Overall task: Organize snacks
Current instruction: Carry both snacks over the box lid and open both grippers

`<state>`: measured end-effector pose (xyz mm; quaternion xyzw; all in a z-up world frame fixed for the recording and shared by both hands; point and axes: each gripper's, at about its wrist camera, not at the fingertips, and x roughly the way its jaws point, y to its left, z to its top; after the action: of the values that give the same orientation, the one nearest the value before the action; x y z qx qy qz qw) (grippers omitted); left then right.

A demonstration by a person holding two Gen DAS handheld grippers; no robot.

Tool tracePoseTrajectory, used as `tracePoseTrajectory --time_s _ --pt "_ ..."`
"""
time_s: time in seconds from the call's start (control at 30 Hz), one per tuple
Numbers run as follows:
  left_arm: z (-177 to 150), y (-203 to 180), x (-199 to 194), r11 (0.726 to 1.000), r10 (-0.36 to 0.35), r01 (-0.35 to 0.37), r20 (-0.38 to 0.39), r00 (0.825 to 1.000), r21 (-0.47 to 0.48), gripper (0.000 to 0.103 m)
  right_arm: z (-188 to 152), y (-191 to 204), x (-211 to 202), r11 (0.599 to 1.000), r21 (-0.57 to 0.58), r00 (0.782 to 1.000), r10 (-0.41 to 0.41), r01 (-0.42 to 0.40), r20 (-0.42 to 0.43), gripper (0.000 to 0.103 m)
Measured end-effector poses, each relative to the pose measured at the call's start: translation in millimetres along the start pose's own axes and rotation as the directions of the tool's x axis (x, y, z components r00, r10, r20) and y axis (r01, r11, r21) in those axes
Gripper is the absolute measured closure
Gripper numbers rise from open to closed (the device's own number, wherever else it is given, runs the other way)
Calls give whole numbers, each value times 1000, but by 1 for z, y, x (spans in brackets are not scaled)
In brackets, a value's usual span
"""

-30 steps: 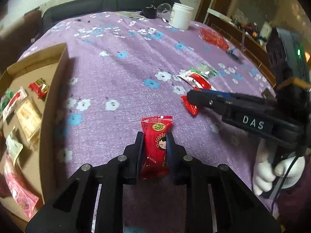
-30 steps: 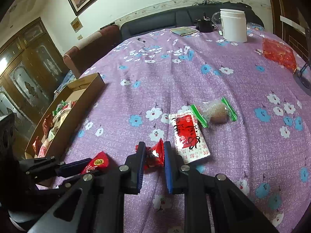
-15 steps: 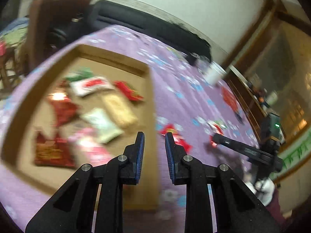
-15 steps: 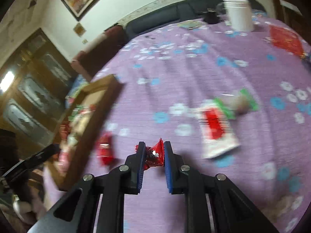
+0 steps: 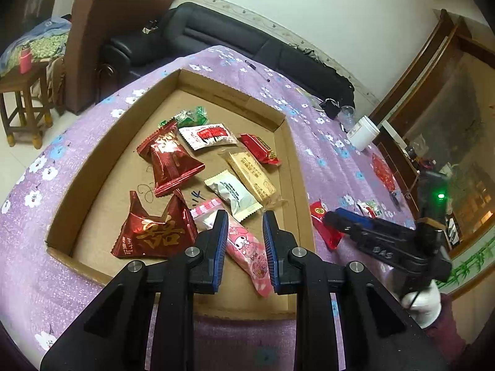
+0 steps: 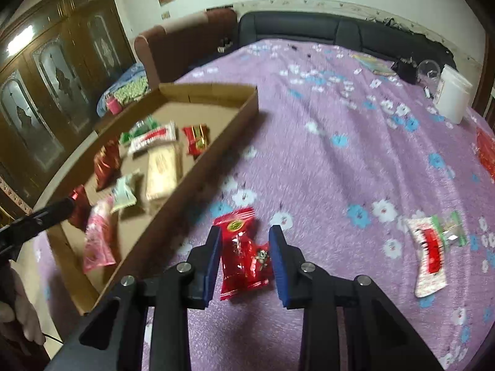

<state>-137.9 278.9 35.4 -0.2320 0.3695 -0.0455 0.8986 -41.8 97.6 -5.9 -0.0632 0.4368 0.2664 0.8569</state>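
Snack placement is partly complete: the cardboard tray (image 5: 287, 142) already contains several wrapped items, while others lie loose on the purple floral cloth (image 6: 324, 160). Left tongs (image 5: 243, 241) hover above the near part of the tray with the jaws apart and nothing between them; the pink cartoon-print packet (image 5: 247, 252) seen in the gap lies on the tray floor below, not in the grip. Right tongs (image 6: 244, 252) are also apart and are positioned over the cloth, straddling a red candy packet (image 6: 243, 253) that lies just outside the tray's long side wall. Whether a smaller red wrapper overlaps that packet's right edge cannot be determined. The packet's long axis runs roughly forward, parallel to the right fingers, so the narrow width faces the jaws and closing them would likely grip across the short dimension. From the right tongs, the tray lies forward and to the left, with its wall between packet and destination; the packet probably needs lifting over that wall. Right tongs are the nearer tool for this packet; the left tongs are beyond the wall, over the tray. A white-and-red sachet (image 6: 430, 247) and a clear green-edged packet (image 6: 453, 228) rest well to the right of the right tongs. A white jar (image 6: 451, 95) stands far ahead.
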Motion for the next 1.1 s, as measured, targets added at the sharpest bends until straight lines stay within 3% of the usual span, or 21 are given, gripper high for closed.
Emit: tracePoseTrajectory --time_s 0.13,0.2,0.4,0.47,0.73,0.9,1.0,1.1 --pt "0 1 -5 1000 -17 18 10 1000 -8 77 -2 -1 7 1000 3 1000 -7 7 -6 64" --pt "1 1 -10 1000 -25 25 22 999 -14 66 -4 1 8 1000 -10 1000 -26 26 -8 61" --pt "-1 -4 -12 999 -40 40 23 999 -4 65 -9 9 11 996 -55 997 -74 74 -7 62" --pt "-2 -6 -12 999 -45 45 19 999 -1 65 -10 10 9 997 -45 998 -57 57 -4 68" --pt "-3 -4 -13 999 -49 50 23 999 -15 65 -8 2 -10 999 11 999 -36 35 37 69" --pt "-4 0 -12 998 -57 58 27 998 -34 65 14 18 -32 1000 -10 996 0 1 93 68" --pt "-5 5 -11 997 -60 61 22 998 -53 50 32 37 -29 998 -35 995 48 -45 85 68" --pt "-5 9 -15 996 -63 65 30 998 -65 49 48 59 -10 995 -56 996 82 -79 46 68"
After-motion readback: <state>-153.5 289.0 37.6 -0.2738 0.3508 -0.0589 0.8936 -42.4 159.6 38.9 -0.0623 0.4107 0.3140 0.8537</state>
